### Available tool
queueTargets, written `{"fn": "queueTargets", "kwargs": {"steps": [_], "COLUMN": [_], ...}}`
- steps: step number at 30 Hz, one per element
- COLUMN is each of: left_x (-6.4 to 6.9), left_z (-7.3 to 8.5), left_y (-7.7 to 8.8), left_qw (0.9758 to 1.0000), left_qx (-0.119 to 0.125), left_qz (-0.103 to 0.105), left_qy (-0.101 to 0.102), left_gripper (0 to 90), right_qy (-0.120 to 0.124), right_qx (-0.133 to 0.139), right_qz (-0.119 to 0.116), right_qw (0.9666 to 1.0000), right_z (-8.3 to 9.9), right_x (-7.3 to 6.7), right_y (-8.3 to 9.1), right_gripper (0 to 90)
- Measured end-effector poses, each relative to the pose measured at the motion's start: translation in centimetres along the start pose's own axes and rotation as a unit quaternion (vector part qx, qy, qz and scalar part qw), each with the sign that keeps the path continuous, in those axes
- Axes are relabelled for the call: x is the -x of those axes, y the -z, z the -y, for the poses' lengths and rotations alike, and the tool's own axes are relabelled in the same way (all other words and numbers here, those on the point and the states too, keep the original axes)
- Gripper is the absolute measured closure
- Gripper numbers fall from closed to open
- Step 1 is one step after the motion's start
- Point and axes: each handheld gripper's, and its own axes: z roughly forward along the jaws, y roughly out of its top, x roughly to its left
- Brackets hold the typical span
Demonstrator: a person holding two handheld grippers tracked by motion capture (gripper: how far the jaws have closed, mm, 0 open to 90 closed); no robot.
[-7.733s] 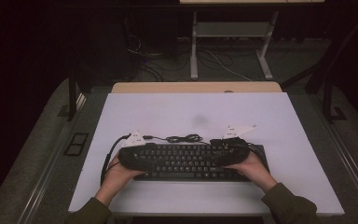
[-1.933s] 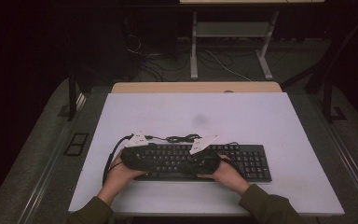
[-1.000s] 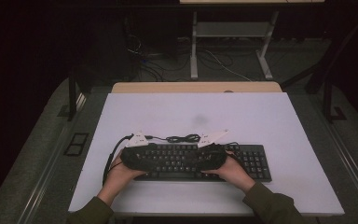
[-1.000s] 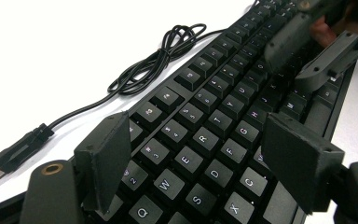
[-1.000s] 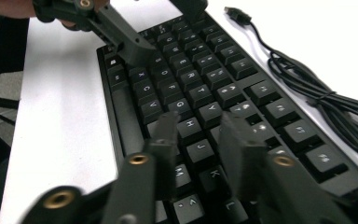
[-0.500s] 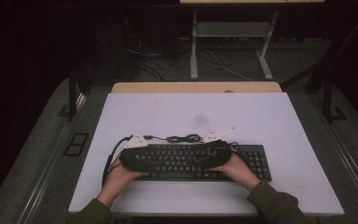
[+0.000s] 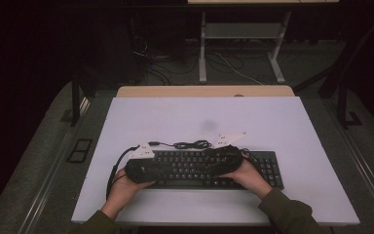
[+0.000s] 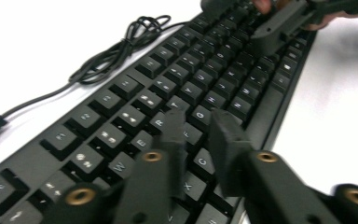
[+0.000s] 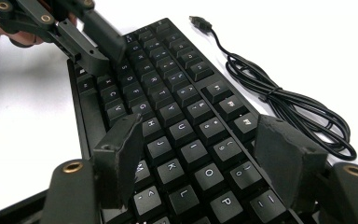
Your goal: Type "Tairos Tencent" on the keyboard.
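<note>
- The keyboard (image 7: 209, 169) lay flat near your edge of the white table (image 7: 272, 122), its cord (image 7: 191, 145) coiled just behind it, plug loose.
- Your left gripper (image 8: 199, 127) hovered over the left letter keys. Its jaws had just been closing and stood near together with a narrow gap, nothing between them; I judged them not fully shut.
- Your right gripper (image 9: 198, 144) sat over the right letter keys, jaws wide apart with keys under the gap and the pads touching none that I could see.
- The keyboard looked like stiff plastic, light for its length, so it would likely pivot if you pushed one end. The keycaps give and could pop off; I would have taken it by the front and back edges of the frame, one gripper toward each end.
- The cord was limp and would drag or snag.
- In the high view your hands and grippers hid the middle keys; I could not tell whether any jaw tip touched a key. The left gripper view was blurred at its far end.
</note>
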Motion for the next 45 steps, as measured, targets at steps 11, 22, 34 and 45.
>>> {"fn": "queueTargets", "kwargs": {"steps": [11, 22, 34, 45], "left_x": [0.3, 0.2, 0.3, 0.1], "left_z": [0.2, 0.3, 0.2, -0.1], "left_y": [-1.1, -1.5, -1.3, -0.6], "left_qw": [0.9992, 0.9986, 0.9987, 0.9997], "left_qx": [-0.032, -0.044, -0.042, -0.017], "left_qz": [0.018, 0.019, 0.014, 0.009], "left_qy": [-0.015, -0.024, -0.025, -0.013], "left_gripper": [89.3, 89.3, 89.3, 89.1], "right_qy": [0.002, 0.003, 0.002, 0.001], "right_qx": [0.002, 0.002, 0.005, 0.003], "right_qz": [0.002, 0.003, 0.003, 0.002], "right_qw": [1.0000, 1.0000, 1.0000, 1.0000], "right_z": [-0.1, -0.1, -0.1, -0.1], "right_x": [0.1, 0.0, 0.0, 0.0], "right_y": [0.1, 0.1, 0.2, 0.2], "right_gripper": [31.9, 31.3, 31.2, 31.1]}}
